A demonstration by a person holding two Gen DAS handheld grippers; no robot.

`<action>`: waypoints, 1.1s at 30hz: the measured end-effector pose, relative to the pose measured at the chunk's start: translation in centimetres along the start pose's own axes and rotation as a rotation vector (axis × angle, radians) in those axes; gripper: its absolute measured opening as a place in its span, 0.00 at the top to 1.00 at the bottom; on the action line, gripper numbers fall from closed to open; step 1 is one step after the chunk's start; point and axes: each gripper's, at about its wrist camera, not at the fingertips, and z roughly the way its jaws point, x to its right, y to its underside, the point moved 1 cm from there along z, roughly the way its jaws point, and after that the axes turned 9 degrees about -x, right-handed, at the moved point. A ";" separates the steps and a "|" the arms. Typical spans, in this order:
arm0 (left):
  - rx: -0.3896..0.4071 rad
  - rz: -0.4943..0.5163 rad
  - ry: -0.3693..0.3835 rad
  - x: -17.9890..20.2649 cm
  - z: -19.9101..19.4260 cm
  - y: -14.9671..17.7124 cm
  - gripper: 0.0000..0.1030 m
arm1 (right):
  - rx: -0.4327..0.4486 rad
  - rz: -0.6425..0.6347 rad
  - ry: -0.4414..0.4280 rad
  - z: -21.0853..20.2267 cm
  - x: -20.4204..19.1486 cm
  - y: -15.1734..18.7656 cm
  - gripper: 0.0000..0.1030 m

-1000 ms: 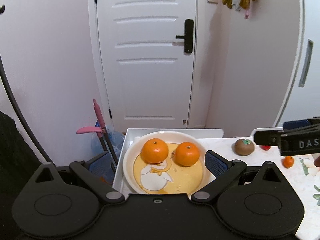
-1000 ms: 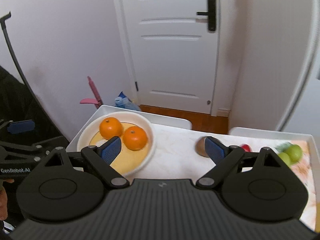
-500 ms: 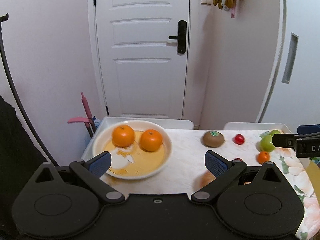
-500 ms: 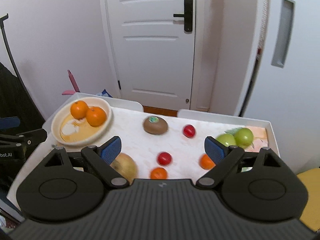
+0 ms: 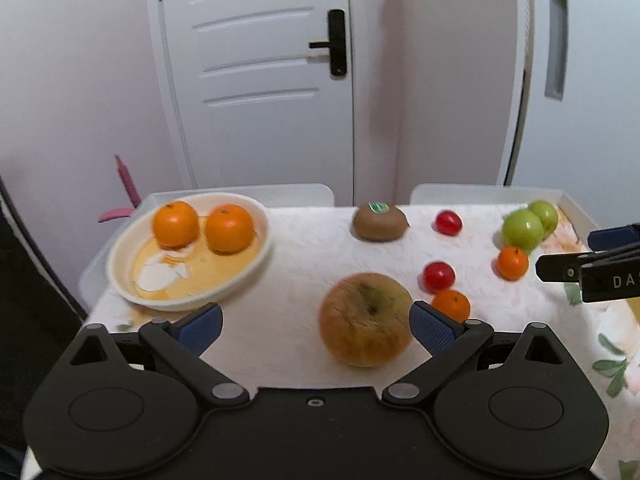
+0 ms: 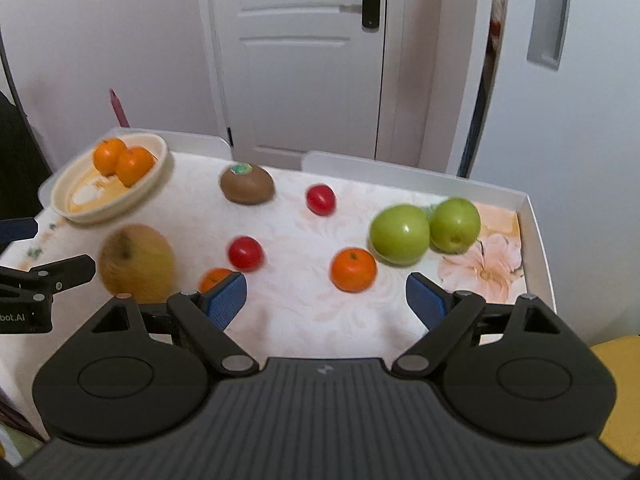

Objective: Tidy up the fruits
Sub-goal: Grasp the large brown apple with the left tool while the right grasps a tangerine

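Looking along my left gripper point(image 5: 316, 326), I see its blue pads spread wide with nothing between them but the tablecloth; the large yellowish apple point(image 5: 366, 319) sits low and right of centre in that frame, just beside the right-hand pad point(image 5: 430, 326), and I cannot tell whether they touch. My right gripper point(image 6: 326, 300) is likewise released, pads apart, with a small orange point(image 6: 353, 270) lying just above the gap between them, ungrasped.

In the upper left of the right wrist frame, the cream bowl point(image 6: 156, 174) holds two oranges point(image 6: 122, 162) pressed side by side; its yellow floor with a white figure shows bare toward the near rim. The left wrist frame shows the same bowl point(image 5: 256, 264) at centre left.

Across the middle of the right wrist frame lie the loose fruits: a brown kiwi point(image 6: 247, 184) with a green sticker, a red cherry tomato point(image 6: 321, 199) to its right, another red tomato point(image 6: 245, 253) lower down, and a second small orange point(image 6: 214, 278) partly hidden behind my left-hand pad point(image 6: 226, 300). Two green apples point(image 6: 424, 230) touch each other at centre right. All rest on the floral tablecloth point(image 6: 288, 308) inside a white rimmed tray point(image 6: 538, 240). A white door point(image 6: 304, 60) fills the upper centre.
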 end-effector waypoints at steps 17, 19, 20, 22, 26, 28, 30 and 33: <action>-0.030 0.009 -0.009 3.6 6.1 0.6 0.22 | -0.032 0.021 -0.027 5.6 1.6 0.8 0.17; -0.025 0.008 -0.010 3.6 6.2 0.6 0.22 | -0.033 0.020 -0.023 5.9 1.6 0.7 0.19; -0.023 0.009 -0.009 3.6 6.2 0.6 0.23 | -0.031 0.019 -0.021 6.1 1.6 0.7 0.20; -0.023 0.004 -0.004 3.5 6.2 0.6 0.23 | -0.032 0.021 -0.016 6.5 1.7 0.6 0.22; -0.030 0.001 0.000 3.5 6.1 0.7 0.23 | -0.034 0.029 -0.016 7.2 1.8 0.3 0.27; -0.031 0.005 -0.002 3.5 6.0 0.6 0.23 | -0.029 0.026 -0.011 7.4 1.7 0.1 0.29; -0.032 0.004 0.000 3.5 6.0 0.6 0.23 | -0.025 0.027 -0.011 7.6 1.7 0.0 0.30; -0.034 0.002 0.003 3.4 6.0 0.7 0.23 | -0.020 0.023 -0.005 7.9 1.6 -0.3 0.33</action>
